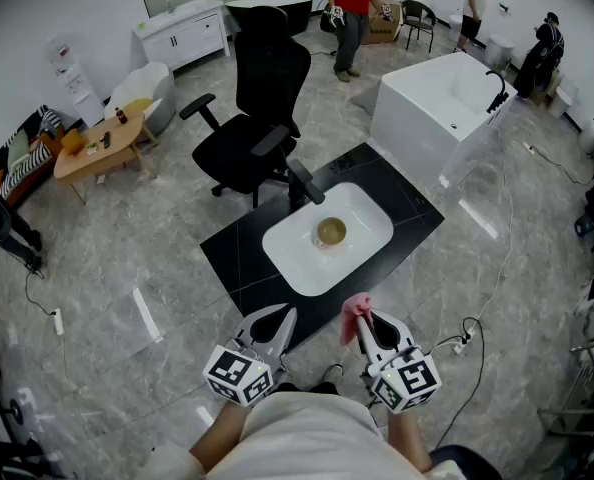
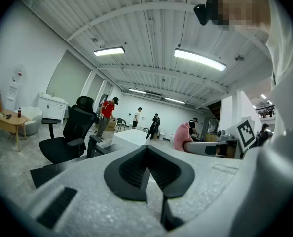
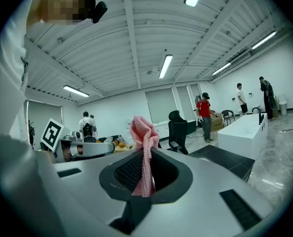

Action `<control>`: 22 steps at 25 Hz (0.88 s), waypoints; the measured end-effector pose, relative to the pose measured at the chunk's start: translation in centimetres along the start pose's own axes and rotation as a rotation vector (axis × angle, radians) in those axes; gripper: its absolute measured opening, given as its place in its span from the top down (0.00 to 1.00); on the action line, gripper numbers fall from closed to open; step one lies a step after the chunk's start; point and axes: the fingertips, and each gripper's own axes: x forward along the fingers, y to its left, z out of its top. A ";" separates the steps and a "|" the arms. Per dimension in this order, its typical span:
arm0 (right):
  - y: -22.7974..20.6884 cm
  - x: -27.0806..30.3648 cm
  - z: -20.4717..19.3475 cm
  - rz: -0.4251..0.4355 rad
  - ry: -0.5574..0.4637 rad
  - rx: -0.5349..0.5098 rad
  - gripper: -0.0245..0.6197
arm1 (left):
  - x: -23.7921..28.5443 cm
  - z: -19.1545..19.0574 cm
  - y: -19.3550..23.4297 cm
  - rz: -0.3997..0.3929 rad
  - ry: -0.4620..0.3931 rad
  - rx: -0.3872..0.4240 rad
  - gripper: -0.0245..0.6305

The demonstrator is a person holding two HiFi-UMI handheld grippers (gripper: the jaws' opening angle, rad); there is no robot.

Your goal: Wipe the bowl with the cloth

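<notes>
- Down ahead of me, on the black stone counter, a small round tan bowl sits in the middle of the white rounded basin sunk into it.
- My left tongs are pressed together with nothing between them, held about level by the counter's near edge.
- My right tongs pinch a pink knitted cloth. Its bunched end stands up above the pads and a strip hangs down between them.
- Both tongs sit side by side, apart from each other and well short of the bowl, so the cloth touches nothing on the counter.
- Beyond the counter stands a black office chair, with a white rectangular bathtub to its right.
</notes>
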 end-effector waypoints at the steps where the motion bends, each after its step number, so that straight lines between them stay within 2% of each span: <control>1: -0.1 -0.1 0.1 -0.003 -0.002 0.002 0.92 | 0.1 0.0 -0.2 -0.002 0.001 0.000 0.94; 22: -1.4 -1.2 0.5 -0.006 -0.020 0.019 0.92 | 1.3 0.0 -1.9 -0.004 0.015 0.016 0.94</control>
